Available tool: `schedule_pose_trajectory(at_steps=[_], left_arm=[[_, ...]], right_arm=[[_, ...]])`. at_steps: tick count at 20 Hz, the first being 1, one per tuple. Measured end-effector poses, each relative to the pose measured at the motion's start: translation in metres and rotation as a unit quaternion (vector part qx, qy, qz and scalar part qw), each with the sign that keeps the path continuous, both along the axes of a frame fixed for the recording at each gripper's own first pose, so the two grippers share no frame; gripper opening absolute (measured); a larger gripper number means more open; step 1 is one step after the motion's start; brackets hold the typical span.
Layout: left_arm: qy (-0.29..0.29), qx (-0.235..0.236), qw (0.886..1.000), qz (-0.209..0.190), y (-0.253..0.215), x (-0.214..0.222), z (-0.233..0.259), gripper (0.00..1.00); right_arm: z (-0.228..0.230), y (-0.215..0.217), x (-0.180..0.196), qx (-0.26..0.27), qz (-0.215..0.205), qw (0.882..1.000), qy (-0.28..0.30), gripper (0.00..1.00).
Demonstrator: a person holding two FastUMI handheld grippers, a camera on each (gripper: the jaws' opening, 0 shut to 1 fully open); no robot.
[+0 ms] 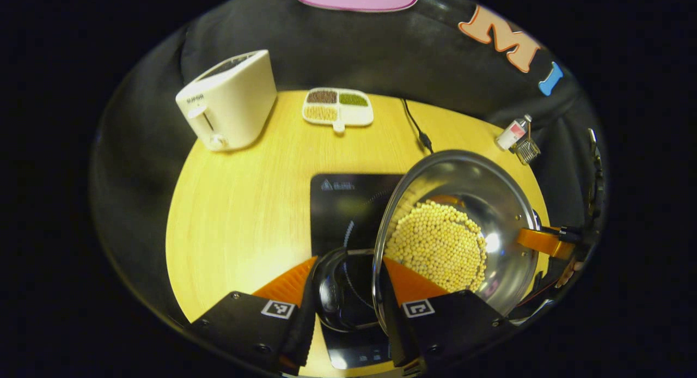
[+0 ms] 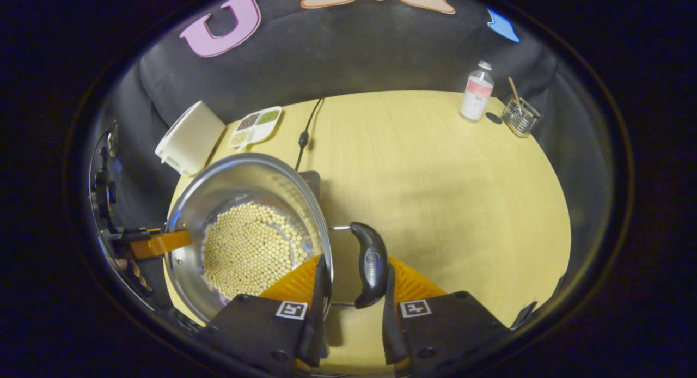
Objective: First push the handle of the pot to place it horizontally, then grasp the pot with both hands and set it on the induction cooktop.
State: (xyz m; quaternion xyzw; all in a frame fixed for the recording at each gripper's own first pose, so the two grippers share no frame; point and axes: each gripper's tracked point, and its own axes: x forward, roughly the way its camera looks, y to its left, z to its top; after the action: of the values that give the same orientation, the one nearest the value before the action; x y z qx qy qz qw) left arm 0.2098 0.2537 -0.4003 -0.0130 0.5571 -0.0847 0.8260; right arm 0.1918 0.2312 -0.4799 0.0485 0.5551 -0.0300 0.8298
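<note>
In the left gripper view, the left gripper (image 1: 348,291) sits at 6 o'clock with its fingers on either side of a dark curved pot handle (image 1: 333,288); whether both press on it I cannot tell. Just beyond, toward 4 o'clock, is the shiny round stainless-steel pot (image 1: 506,203), its bottom covered with pale yellow beans (image 1: 438,246). The pot overlaps the right part of the flat black induction cooktop (image 1: 340,203), which lies on the light wooden bench (image 1: 239,203). At 3 o'clock the right gripper (image 1: 550,242) meets the pot's far rim. Farther off, at 11 o'clock, stands a cream toaster (image 1: 228,103); at 12 o'clock, a white four-compartment tray of grains (image 1: 337,108); at 2 o'clock, a small clear bottle (image 1: 513,133).

In the right gripper view, the right gripper (image 2: 351,291) straddles the pot's other dark handle (image 2: 370,266) at 6 o'clock, one finger by the rim; its grip is likewise unclear. The pot (image 2: 239,182) lies toward 8 o'clock, with the left gripper (image 2: 158,243) at its far rim. A wire basket (image 2: 520,116) sits beside the bottle (image 2: 476,92) at 1 o'clock.
</note>
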Motion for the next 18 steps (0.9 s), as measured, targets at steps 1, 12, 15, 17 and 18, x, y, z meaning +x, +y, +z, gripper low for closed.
schedule_pose_trajectory(at_steps=[1, 12, 15, 17, 18], left_arm=[[-0.009, 0.002, 1.0, -0.007, 0.002, 0.006, 0.0, 0.58], [-0.1, 0.022, 0.995, 0.014, 0.016, 0.025, 0.026, 0.7], [-0.143, 0.035, 0.989, 0.02, 0.011, 0.025, 0.055, 0.96], [-0.179, 0.047, 0.982, 0.032, 0.007, 0.02, 0.089, 0.98], [-0.205, 0.051, 0.977, 0.038, 0.001, 0.016, 0.108, 0.98]], right_arm=[[-0.001, 0.002, 0.002, 0.0, -0.004, 1.0, 0.002, 0.47], [0.012, 0.024, 0.013, 0.046, -0.016, 0.998, -0.028, 0.85], [0.038, 0.011, 0.015, 0.055, -0.02, 0.996, -0.073, 0.98], [0.07, -0.004, 0.016, 0.069, -0.023, 0.99, -0.119, 0.94], [0.091, -0.015, 0.018, 0.074, -0.026, 0.986, -0.149, 0.94]])
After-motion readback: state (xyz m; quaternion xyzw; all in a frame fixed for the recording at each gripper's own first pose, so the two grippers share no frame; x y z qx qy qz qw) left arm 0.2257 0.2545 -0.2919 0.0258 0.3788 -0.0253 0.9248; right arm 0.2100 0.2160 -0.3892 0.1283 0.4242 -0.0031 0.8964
